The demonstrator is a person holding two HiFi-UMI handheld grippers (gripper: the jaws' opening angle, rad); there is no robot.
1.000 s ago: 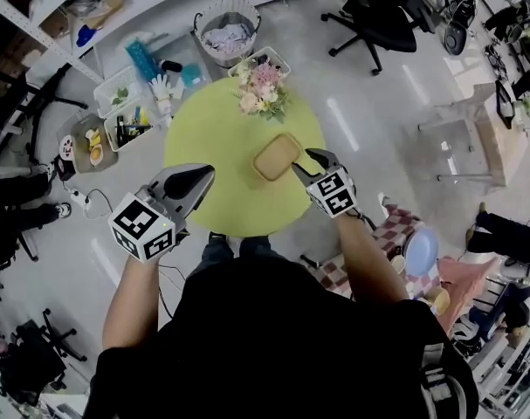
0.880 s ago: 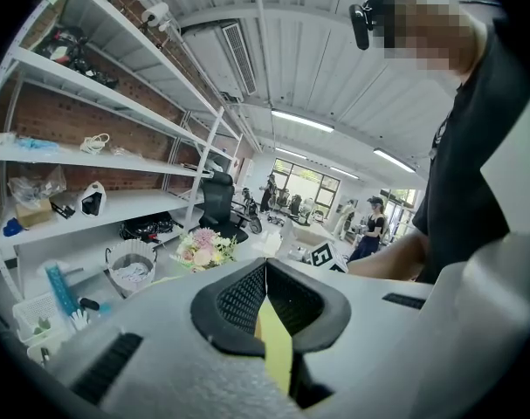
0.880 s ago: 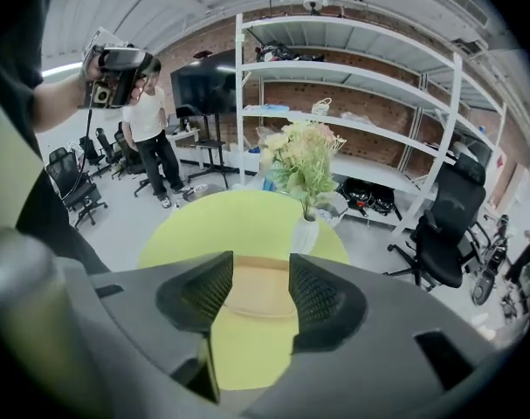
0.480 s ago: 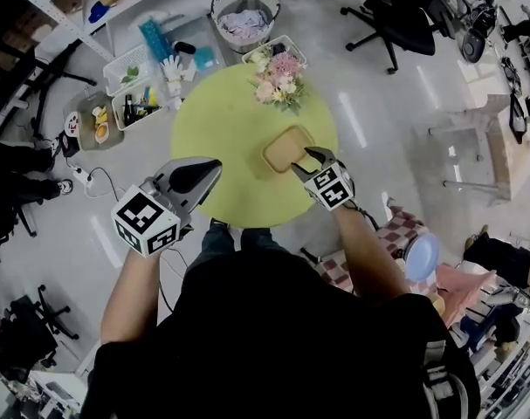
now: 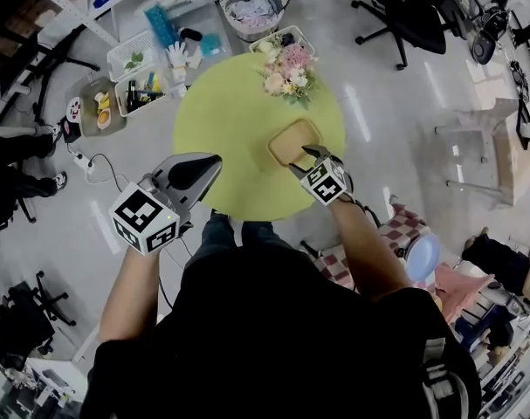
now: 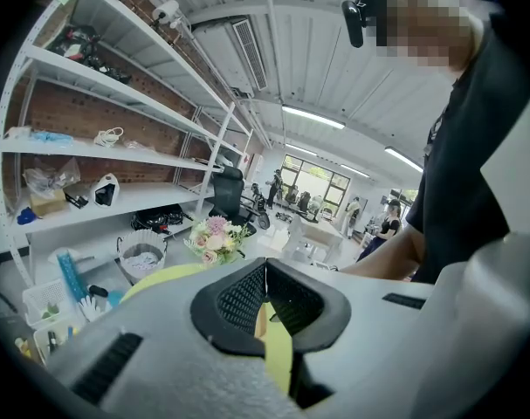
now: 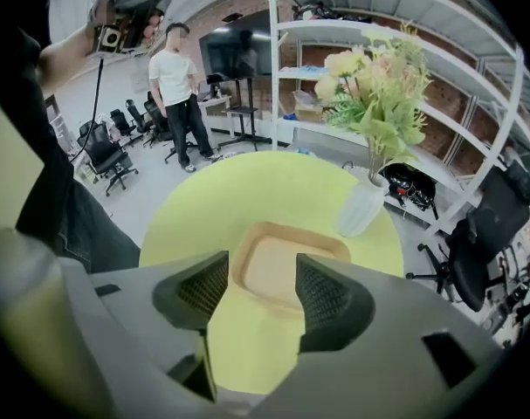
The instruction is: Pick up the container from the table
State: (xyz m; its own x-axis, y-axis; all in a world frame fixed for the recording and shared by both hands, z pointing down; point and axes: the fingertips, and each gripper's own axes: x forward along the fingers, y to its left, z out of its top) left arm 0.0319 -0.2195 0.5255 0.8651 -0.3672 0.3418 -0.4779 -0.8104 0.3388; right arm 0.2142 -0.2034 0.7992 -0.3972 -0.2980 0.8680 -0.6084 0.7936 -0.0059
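Container point(image 5: 292, 141): lying on surface point(image 5: 221, 120), right side, near flowers point(image 5: 286, 64), near corner hiding behind right gripper point(image 5: 302, 160) | right jaws: standing apart, just been opening, pressing nothing | left gripper point(image 5: 208, 164): hovering left, jaws together, empty | floor bins point(image 5: 138, 90): labels too small to read

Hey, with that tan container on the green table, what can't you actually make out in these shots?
Container near corners: right gripper view, behind the open jaws of the right hand-held gripper.
Most of the table: left gripper view, behind the body of the left hand-held gripper; no container visible there.
Contents of the floor bins: head view, too small.
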